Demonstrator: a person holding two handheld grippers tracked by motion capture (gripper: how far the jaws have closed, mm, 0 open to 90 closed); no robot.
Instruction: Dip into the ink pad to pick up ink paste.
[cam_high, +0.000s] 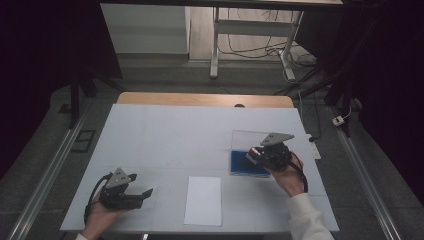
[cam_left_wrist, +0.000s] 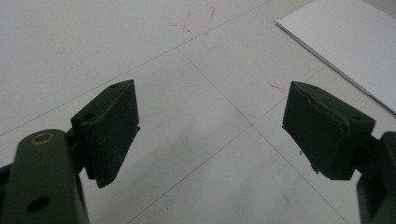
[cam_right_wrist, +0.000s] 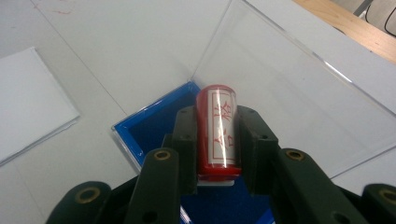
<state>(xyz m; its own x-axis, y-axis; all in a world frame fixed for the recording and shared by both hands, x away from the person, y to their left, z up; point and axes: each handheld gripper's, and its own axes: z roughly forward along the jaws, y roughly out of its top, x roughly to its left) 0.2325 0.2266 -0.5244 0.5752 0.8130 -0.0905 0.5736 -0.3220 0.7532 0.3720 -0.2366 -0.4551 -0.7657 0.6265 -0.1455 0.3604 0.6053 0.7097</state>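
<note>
My right gripper (cam_right_wrist: 215, 122) is shut on a red stamp (cam_right_wrist: 217, 130) with red characters on its white face. It holds the stamp just above a blue ink pad tray (cam_right_wrist: 140, 133) whose clear lid (cam_right_wrist: 299, 93) stands open behind it. In the high view the right gripper (cam_high: 257, 154) hovers over the blue ink pad tray (cam_high: 240, 162) at the table's right. My left gripper (cam_high: 145, 192) rests low at the front left, open with nothing between its jaws. Its fingers (cam_left_wrist: 109, 130) point across bare table toward the sheet.
A white paper sheet (cam_high: 203, 200) lies near the front edge between the two grippers, also seen as the paper sheet (cam_left_wrist: 345, 42) and the paper sheet (cam_right_wrist: 28, 102). The white table (cam_high: 170, 135) has a wooden far edge (cam_high: 205, 99). Faint red marks (cam_left_wrist: 196, 21) spot the surface.
</note>
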